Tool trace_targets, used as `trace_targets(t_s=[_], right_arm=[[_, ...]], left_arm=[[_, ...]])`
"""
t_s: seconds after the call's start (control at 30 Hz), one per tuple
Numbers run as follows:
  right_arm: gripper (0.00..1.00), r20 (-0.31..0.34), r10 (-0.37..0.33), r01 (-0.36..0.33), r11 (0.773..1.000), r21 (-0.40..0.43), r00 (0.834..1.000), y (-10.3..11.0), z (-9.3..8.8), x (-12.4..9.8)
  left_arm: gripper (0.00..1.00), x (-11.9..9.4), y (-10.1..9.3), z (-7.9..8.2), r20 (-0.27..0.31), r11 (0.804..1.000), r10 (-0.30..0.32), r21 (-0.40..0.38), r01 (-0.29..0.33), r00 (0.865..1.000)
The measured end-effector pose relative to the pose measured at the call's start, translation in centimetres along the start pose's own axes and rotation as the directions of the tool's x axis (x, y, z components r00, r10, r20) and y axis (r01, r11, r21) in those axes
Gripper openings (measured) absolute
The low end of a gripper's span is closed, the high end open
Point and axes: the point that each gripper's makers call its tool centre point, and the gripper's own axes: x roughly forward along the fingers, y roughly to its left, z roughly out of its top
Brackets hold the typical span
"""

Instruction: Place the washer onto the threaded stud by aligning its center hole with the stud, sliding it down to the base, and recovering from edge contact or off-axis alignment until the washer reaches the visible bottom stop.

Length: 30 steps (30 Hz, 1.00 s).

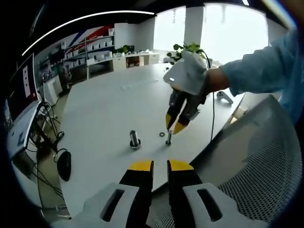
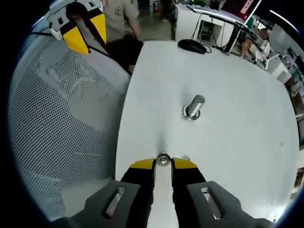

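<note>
A large white table (image 1: 109, 114) spreads ahead of both grippers. A grey mesh chair back (image 2: 61, 128) stands against the table's near edge, left of the right gripper (image 2: 163, 164) and below and right of the left gripper (image 1: 159, 166). Beyond the table, in the left gripper view, are white shelves (image 1: 90, 54), a green plant (image 1: 183, 50) by bright windows, and a monitor (image 1: 23, 88) at the left edge. A person's blue sleeve (image 1: 263, 66) and gloved hand (image 1: 190, 73) come in from the upper right, holding the right gripper point-down over the table.

A black computer mouse (image 2: 192, 46) lies on the far side of the table from the right gripper, well apart from the work. A short, thick metal stud (image 2: 194, 107) stands upright on a round base, ahead and slightly right of the right gripper's tips, with bare table between them.

The right gripper's yellow-tipped jaws sit nearly together, pinching a thin threaded stud (image 1: 168, 137) near its top; its round head (image 2: 163, 159) shows between the tips. The washer (image 1: 162, 135), a small dark ring, lies flat on the table just beside this thin stud, not on it.

The left gripper hovers near the table's edge, its jaws slightly apart and holding nothing.
</note>
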Motion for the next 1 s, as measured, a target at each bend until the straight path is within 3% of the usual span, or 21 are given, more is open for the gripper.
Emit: trace_targets(t_s=[0.53, 1.0], right_arm=[[0.15, -0.020, 0.001, -0.002, 1.000, -0.020, 1.000, -0.1, 0.2, 0.5], [0.15, -0.068, 0.021, -0.023, 0.999, -0.037, 0.997, 0.0, -0.6, 2.4]], left_arm=[[0.09, 0.0, 0.0, 0.0, -0.001, 1.000, -0.001, 0.000, 0.001, 1.000], [0.09, 0.0, 0.1, -0.1, -0.004, 1.000, 0.001, -0.002, -0.001, 1.000]])
